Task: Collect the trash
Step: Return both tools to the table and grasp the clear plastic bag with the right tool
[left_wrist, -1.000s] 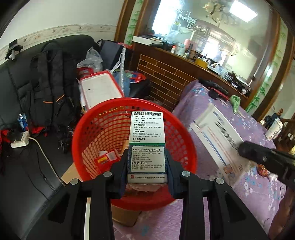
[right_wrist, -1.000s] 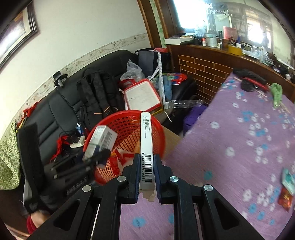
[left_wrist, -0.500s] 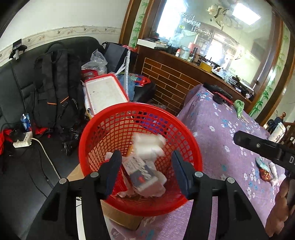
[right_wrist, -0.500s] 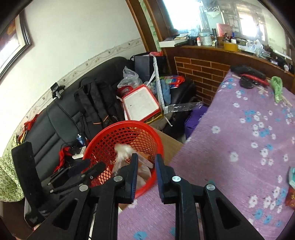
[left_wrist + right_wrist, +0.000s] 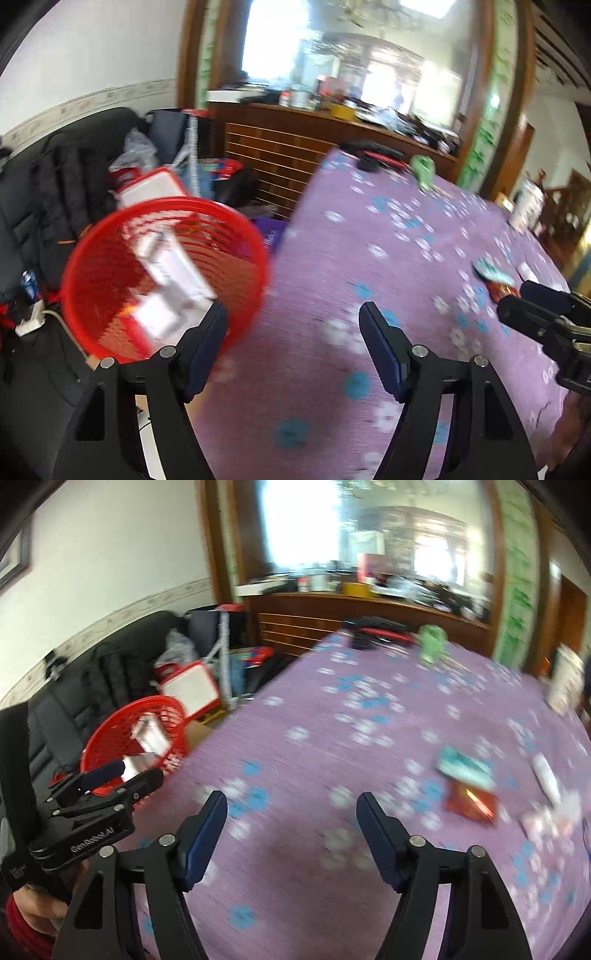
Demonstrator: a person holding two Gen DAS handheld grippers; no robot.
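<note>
Both boxes have dropped into the red basket, left of the left tool; both tools, right tool included, gape empty above the desk.

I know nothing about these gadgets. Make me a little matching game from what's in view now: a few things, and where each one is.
Things:
1. white boxes
2. red wrapper
3. green item
4. backpack

Places:
a. far end of the table
b. on the black sofa
c. in the red basket
d. on the table near the right gripper

Pairs: 1-c, 2-d, 3-a, 4-b
</note>
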